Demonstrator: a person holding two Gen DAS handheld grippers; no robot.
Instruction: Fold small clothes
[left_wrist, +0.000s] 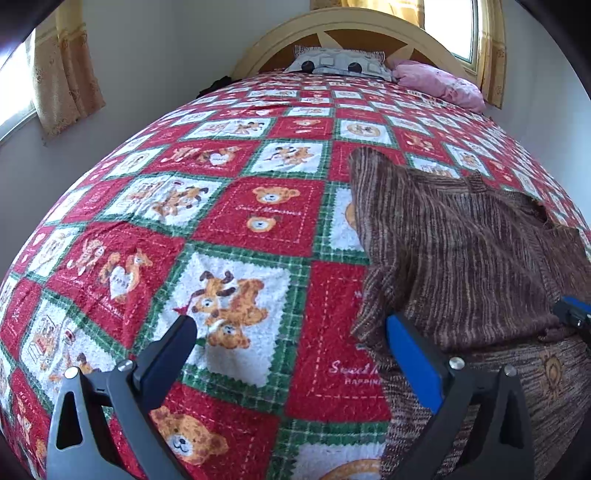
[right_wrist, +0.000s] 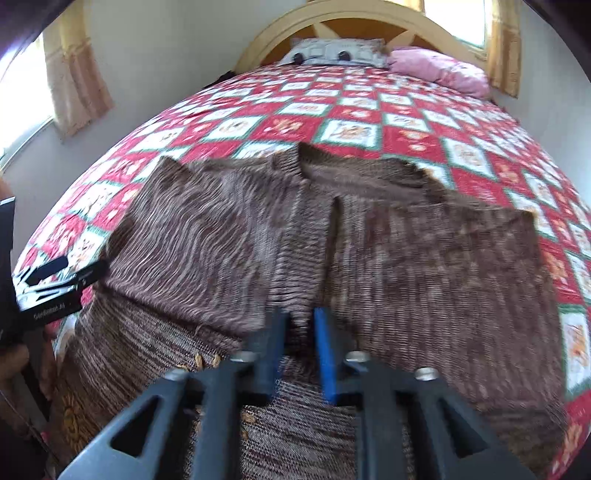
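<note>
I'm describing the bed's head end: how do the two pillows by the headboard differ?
The grey pillow is patterned, with two dark round spots, and sits centred under the headboard. The pink pillow is plain, crumpled, and lies off to the right by the window. Both lie at the top of the quilt.

Both grippers share one build: the left gripper (left_wrist: 291, 345) and right gripper (right_wrist: 299, 332) have dark grey plastic arms with triangular cut-outs, silver screw heads, and blue pads lining the fingers (left_wrist: 413, 365).
</note>
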